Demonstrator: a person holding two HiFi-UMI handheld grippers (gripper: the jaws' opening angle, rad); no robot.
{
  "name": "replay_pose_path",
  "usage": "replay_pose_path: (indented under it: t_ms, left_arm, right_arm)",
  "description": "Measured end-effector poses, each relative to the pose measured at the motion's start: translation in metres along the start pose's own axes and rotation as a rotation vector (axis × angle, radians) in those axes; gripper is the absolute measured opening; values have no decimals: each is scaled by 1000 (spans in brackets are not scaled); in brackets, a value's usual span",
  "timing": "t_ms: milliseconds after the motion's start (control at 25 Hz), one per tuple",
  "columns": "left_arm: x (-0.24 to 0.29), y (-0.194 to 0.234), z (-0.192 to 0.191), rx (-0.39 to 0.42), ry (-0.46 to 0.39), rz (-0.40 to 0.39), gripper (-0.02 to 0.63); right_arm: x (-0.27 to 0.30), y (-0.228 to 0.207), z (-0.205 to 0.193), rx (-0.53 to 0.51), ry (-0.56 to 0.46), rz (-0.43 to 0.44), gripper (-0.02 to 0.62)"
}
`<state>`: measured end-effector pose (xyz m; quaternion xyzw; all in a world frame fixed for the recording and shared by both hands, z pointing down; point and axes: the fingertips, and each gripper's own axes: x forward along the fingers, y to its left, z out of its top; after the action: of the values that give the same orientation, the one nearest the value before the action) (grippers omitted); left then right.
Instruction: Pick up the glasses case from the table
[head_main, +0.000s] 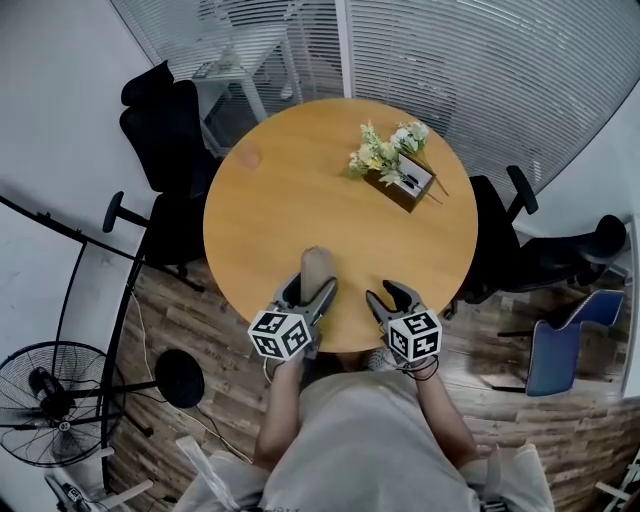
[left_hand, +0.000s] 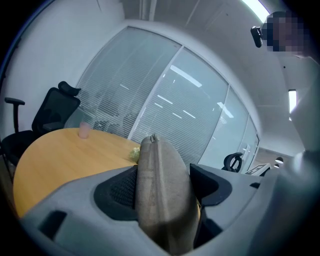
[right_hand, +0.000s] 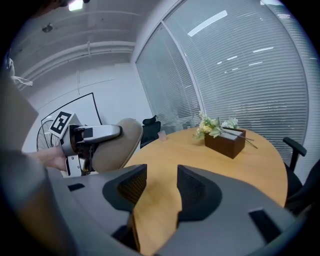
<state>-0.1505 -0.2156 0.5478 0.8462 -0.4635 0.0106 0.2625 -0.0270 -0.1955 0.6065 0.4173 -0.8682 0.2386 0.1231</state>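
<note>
Head view: left tool (head_main: 312, 291) around case (head_main: 317, 262)

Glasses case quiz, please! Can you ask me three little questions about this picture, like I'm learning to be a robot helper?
1. True or false: the right gripper is shut on the glasses case.
2. Pick one: on the table, far from both grippers, stands A) a box with flowers, B) a laptop, C) a teapot.
3. Fill in the gap: the left gripper is shut on the ____.

Key: 1 false, the right gripper is open with nothing between its jaws. 2 A. 3 glasses case.
</note>
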Motion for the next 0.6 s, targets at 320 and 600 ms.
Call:
replay_pose_path:
  t_ms: [320,600]
  left_arm:
    - [-4,3,-1,-8,-6,2,321]
    - [-6,6,-3,-16,-8,9,321]
  right_arm:
    - [-3,2,-1,-9,-1,-8,187]
    - [-2,1,-1,-15,3,-10,186]
